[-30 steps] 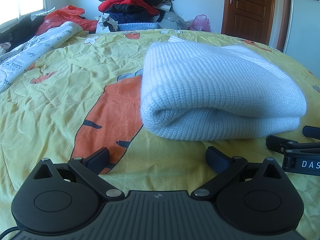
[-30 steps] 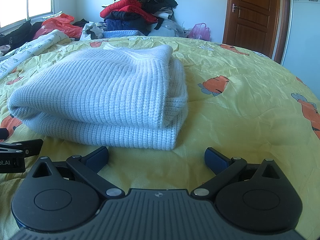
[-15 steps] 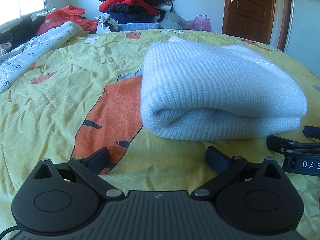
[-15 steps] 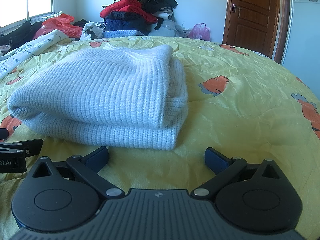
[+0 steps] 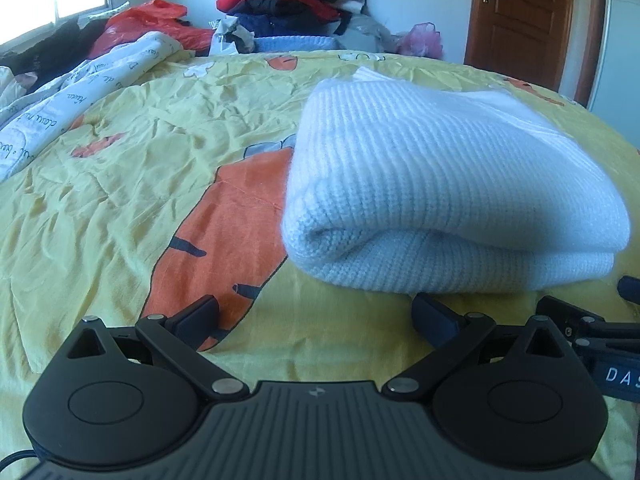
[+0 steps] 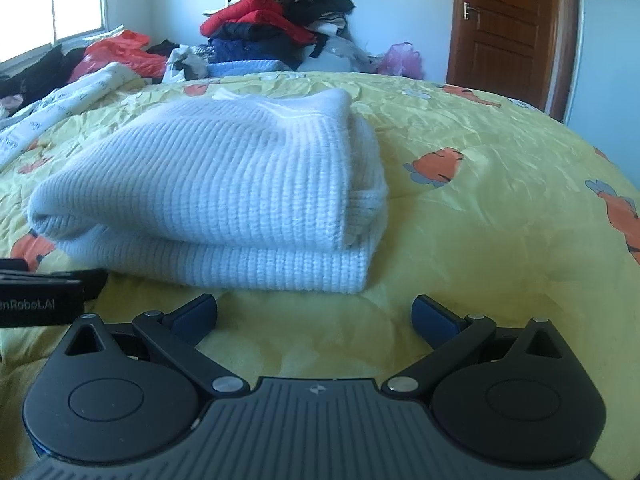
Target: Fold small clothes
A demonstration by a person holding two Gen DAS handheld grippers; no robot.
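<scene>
A pale blue knitted sweater (image 5: pixel 448 184) lies folded into a thick bundle on the yellow carrot-print bedspread (image 5: pixel 132 184). My left gripper (image 5: pixel 316 314) stands open just in front of the bundle's left half, holding nothing. In the right wrist view the same sweater (image 6: pixel 224 196) sits ahead and to the left, and my right gripper (image 6: pixel 314 314) is open near its front right corner, apart from the knit. Each gripper shows at the edge of the other's view: the right one (image 5: pixel 600 336), the left one (image 6: pixel 44 292).
A heap of red, dark and blue clothes (image 6: pixel 276 28) sits at the far edge of the bed. A white printed quilt (image 5: pixel 76 100) and red bags (image 5: pixel 152 20) lie at the far left. A brown door (image 6: pixel 512 28) stands at the back right. Bare bedspread (image 6: pixel 500 200) extends to the right.
</scene>
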